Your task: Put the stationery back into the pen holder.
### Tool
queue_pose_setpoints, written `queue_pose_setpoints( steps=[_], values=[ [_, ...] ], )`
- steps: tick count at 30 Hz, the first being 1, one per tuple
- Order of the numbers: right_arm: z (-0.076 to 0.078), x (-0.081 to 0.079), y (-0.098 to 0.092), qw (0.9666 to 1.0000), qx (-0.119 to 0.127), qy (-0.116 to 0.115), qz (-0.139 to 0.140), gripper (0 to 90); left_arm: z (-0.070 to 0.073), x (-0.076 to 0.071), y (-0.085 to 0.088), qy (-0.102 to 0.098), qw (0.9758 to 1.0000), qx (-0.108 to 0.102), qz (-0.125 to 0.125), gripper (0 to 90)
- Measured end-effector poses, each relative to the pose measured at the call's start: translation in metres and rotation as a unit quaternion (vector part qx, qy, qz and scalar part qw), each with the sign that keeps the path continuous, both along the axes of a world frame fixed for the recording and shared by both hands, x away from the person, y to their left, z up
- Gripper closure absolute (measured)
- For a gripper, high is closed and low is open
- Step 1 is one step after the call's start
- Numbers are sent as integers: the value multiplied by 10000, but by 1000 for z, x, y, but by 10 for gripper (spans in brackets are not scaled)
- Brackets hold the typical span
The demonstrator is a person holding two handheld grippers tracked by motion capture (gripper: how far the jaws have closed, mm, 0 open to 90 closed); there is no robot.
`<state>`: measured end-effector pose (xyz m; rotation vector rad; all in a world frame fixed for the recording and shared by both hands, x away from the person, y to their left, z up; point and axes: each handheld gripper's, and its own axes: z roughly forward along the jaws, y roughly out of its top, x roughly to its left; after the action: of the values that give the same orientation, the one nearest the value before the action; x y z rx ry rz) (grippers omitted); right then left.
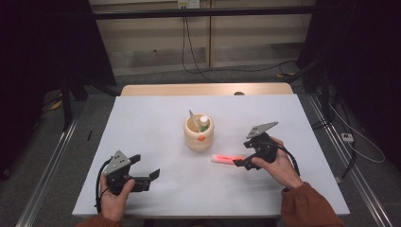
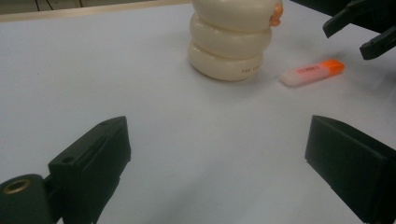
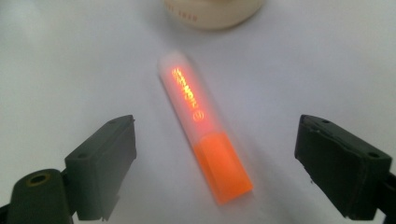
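Note:
An orange highlighter [image 1: 226, 159] with a pale barrel lies flat on the white table [image 1: 156, 142], just right of a cream ribbed pen holder [image 1: 198, 133]. My right gripper [image 1: 242, 161] stands open right behind the highlighter's orange-capped end. In the right gripper view the highlighter [image 3: 205, 126] lies between and ahead of the wide-apart jaws, untouched. My left gripper [image 1: 153, 175] rests open near the table's front left, empty. The left gripper view looks toward the pen holder [image 2: 231, 39] and the highlighter [image 2: 312, 72], with the right gripper [image 2: 359, 30] beyond.
The pen holder holds a couple of upright items, one with a green cap [image 1: 204, 121]. A wooden strip [image 1: 203, 90] borders the table's far edge. Metal rails [image 1: 47, 165] run along the floor on both sides, and cables [image 1: 189, 47] lie behind the table.

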<state>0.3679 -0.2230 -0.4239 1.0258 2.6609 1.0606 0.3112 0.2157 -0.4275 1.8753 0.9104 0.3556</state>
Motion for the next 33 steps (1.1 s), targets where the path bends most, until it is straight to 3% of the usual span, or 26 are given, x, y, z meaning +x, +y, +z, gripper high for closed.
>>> queue_pose_setpoints(
  steps=[2,10,19,33],
  values=[
    [-1,1,3,9995,-269,57,145,137,0,0,0,-1,10000,11,-4,66],
    [-2,11,7,9958,-666,288,561,283,-1,0,0,5,10000,17,1,66],
    [-8,18,20,9884,-1143,394,922,416,-1,1,0,0,10000,25,-11,66],
    [-13,21,29,9811,-1447,431,1210,554,-1,1,-1,14,10000,18,-7,66]
  ],
)
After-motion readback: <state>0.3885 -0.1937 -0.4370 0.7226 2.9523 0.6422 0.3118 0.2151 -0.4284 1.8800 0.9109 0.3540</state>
